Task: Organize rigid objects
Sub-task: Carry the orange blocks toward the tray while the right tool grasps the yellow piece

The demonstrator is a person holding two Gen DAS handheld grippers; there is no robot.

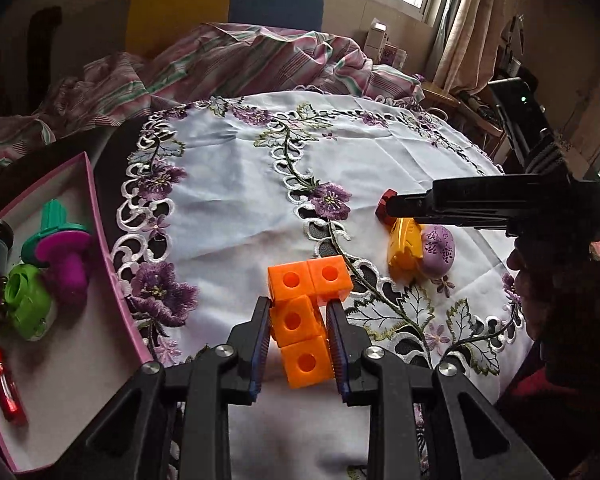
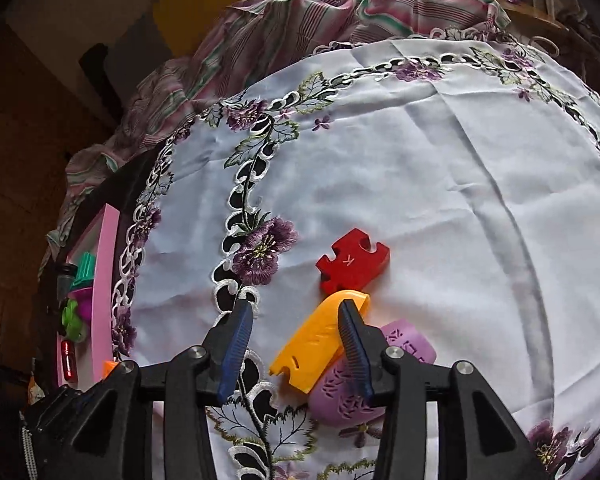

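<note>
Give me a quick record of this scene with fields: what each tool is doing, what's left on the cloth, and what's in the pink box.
left tool: shut on orange block piece
right tool: open, over yellow piece
on cloth: red puzzle piece, yellow piece, purple oval
pink box: green, magenta, teal toys, red tube

The tabletop [image 1: 228, 184] is being looked down on steeply and closely from behind the left gripper [image 1: 299, 324], with the window being faced. The same tabletop is being viewed from behind the right gripper [image 2: 296, 336], nearer still. The yellow piece [image 2: 316, 344], the red piece [image 2: 352, 264] and the pink box [image 1: 100, 240] are being shared by both views.
</note>
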